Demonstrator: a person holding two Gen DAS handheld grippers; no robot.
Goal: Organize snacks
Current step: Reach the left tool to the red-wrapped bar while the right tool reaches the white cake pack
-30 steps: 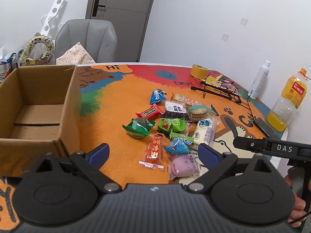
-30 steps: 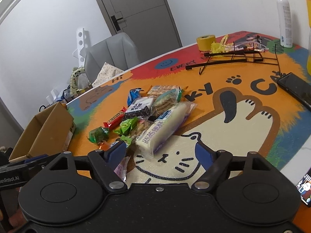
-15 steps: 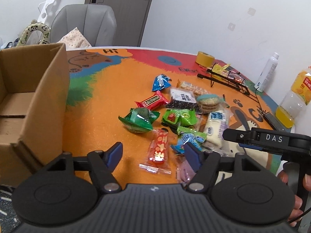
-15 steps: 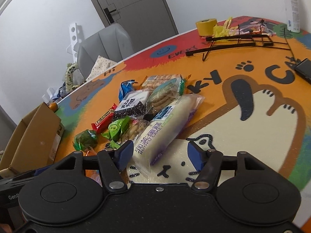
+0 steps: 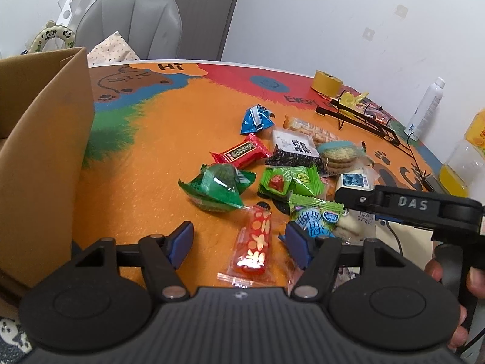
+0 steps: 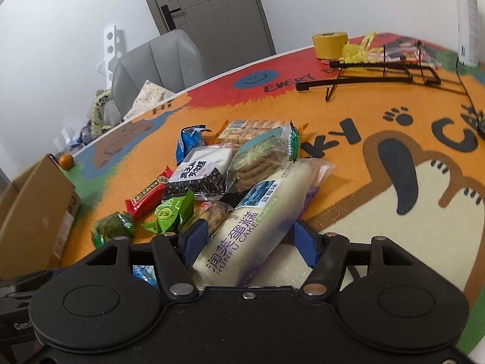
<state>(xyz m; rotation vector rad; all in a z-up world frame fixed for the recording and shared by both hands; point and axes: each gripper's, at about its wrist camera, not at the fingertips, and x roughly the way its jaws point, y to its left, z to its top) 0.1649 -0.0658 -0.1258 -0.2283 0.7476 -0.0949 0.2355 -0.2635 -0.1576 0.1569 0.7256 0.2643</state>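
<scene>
We see the left gripper (image 5: 239,239) with jaws closing astride a red transparent-ended candy packet (image 5: 254,244) on the orange cartoon-cat table mat (image 5: 157,151); its blue pads do not yet touch it. The right gripper (image 6: 247,238) straddles a long white Runfu Cake wrapper (image 6: 254,227), released, pads beside it. An open brown cardboard box (image 5: 45,151) stands on the left.
</scene>
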